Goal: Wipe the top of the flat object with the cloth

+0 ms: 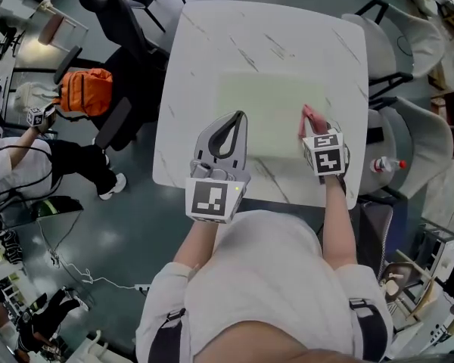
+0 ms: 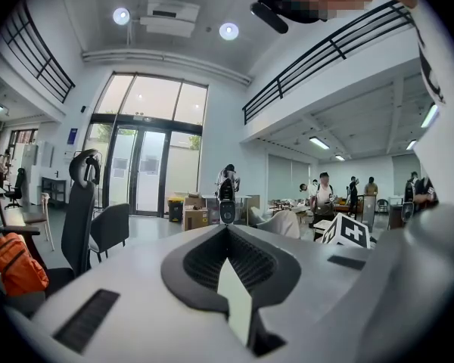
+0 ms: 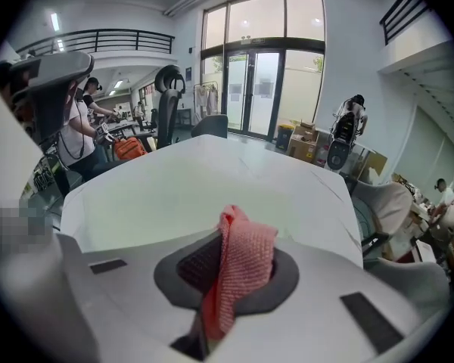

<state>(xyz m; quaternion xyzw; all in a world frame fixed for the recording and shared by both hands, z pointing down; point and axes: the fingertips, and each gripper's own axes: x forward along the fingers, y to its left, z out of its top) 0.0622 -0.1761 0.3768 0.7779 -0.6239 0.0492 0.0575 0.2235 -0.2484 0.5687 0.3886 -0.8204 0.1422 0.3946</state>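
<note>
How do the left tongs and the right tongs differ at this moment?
The right tongs are shut on the pink woven cloth; the left tongs have their tips together and hold no cloth. The right tongs are at the right edge of the pale green flat mat; the left tongs lie over its near left corner. Both are over the white marbled table.
</note>
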